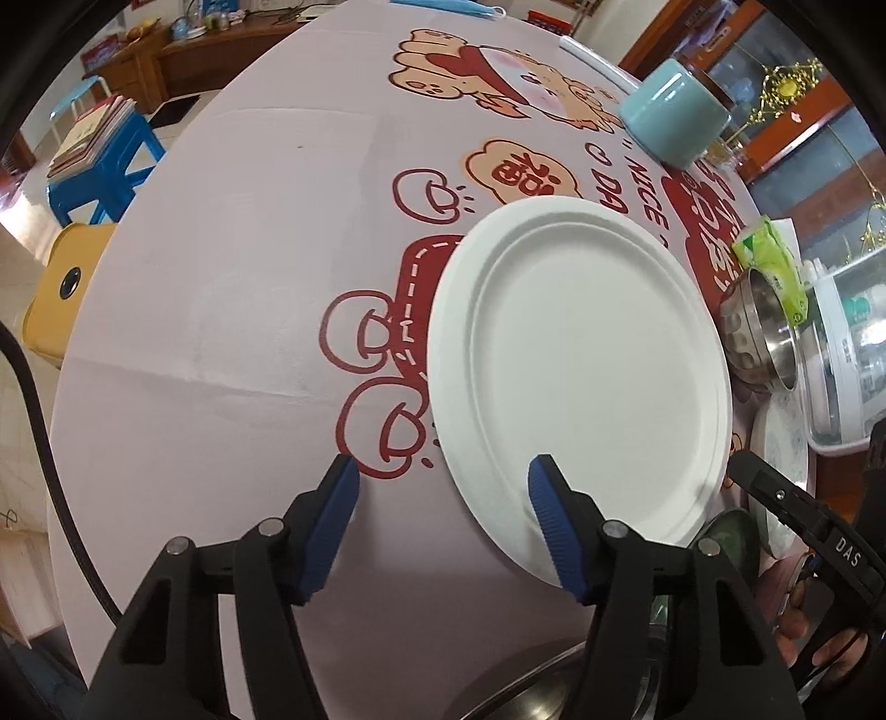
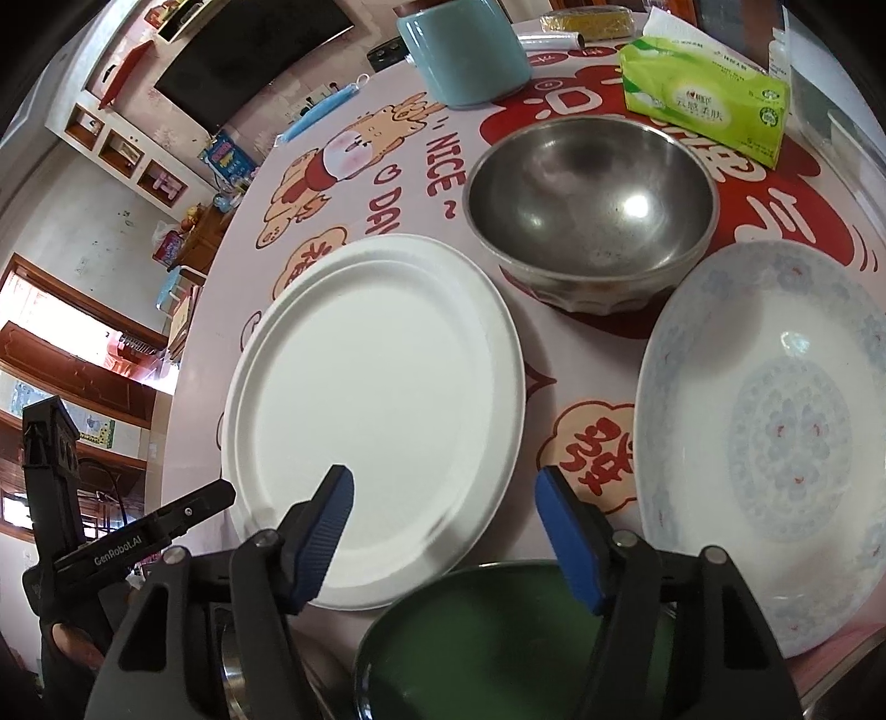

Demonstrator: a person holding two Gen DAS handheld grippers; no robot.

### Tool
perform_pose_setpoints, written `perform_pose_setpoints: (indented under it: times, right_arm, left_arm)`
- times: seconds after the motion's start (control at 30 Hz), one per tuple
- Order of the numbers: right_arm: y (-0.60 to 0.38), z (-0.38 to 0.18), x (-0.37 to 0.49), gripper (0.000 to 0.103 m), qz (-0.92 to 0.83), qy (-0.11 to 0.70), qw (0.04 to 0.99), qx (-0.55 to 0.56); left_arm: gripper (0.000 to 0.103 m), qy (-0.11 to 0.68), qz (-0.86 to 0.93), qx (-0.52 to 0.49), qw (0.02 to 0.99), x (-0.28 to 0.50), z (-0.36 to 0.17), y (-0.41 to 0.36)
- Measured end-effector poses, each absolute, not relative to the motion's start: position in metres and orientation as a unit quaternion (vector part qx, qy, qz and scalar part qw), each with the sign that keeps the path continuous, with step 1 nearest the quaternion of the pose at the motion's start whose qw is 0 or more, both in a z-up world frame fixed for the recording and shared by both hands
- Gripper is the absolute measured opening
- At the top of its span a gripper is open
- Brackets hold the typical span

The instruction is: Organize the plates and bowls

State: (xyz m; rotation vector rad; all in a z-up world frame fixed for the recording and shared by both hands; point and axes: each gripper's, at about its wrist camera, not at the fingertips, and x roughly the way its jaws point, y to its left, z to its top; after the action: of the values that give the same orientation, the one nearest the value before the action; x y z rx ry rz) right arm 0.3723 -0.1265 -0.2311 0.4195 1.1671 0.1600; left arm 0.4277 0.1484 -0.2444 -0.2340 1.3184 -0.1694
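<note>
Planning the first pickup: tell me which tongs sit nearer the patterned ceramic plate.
Right. The right tongs hover just left of the patterned ceramic plate; the left tongs sit beyond the white plate, farther off.

A matt, moulded paper-like surface is shown by the white plate [image 2: 371,415]. Dull brushed metal with 1 bright glare spot is seen on the steel bowl [image 2: 590,210]. A glossy glazed finish is carried by the patterned plate [image 2: 775,432] and the teal jar [image 2: 465,50]. Ribbed blue pads [image 1: 545,498] are fitted on matt black plastic.
</note>
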Motion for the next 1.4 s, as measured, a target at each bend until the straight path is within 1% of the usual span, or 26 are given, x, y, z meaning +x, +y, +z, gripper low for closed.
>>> perform_pose_setpoints:
  times: [0.1,0.3,0.37,0.57,0.93,1.0,1.07,1.2,1.27,1.33,1.4]
  right_arm:
    - [-0.126,-0.236,0.374,0.065,0.074,0.549,0.808,0.199]
    - [-0.129,-0.239,0.373,0.062,0.067,0.545,0.812,0.200]
    - [-0.129,-0.239,0.374,0.059,0.065,0.542,0.814,0.196]
    - [-0.123,-0.239,0.380,0.056,0.068,0.539,0.821,0.176]
    - [-0.119,-0.240,0.387,0.055,0.075,0.534,0.827,0.157]
    - [-0.119,-0.241,0.388,0.052,0.069,0.535,0.828,0.154]
    - [-0.121,-0.241,0.389,0.041,0.061,0.537,0.828,0.148]
    - [-0.125,-0.241,0.388,0.033,0.056,0.536,0.828,0.154]
    - [-0.126,-0.241,0.385,0.027,0.056,0.536,0.828,0.155]
    - [-0.125,-0.239,0.384,0.025,0.059,0.533,0.829,0.156]
    - [-0.123,-0.235,0.382,0.024,0.061,0.529,0.833,0.151]
  left_arm:
    - [0.061,0.611,-0.085,-0.112,0.779,0.429,-0.247,0.146]
    - [0.047,0.606,-0.097,-0.118,0.781,0.431,-0.251,0.145]
    - [0.046,0.602,-0.099,-0.119,0.783,0.431,-0.251,0.146]
    - [0.044,0.594,-0.107,-0.125,0.788,0.434,-0.252,0.147]
    - [0.043,0.585,-0.129,-0.121,0.791,0.439,-0.253,0.140]
    - [0.042,0.585,-0.128,-0.115,0.793,0.439,-0.252,0.138]
    - [0.037,0.585,-0.124,-0.107,0.795,0.439,-0.252,0.138]
    - [0.033,0.585,-0.121,-0.110,0.794,0.438,-0.253,0.141]
    - [0.032,0.585,-0.114,-0.109,0.796,0.437,-0.252,0.143]
    - [0.032,0.583,-0.106,-0.111,0.798,0.437,-0.251,0.146]
    - [0.032,0.576,-0.104,-0.122,0.802,0.436,-0.247,0.150]
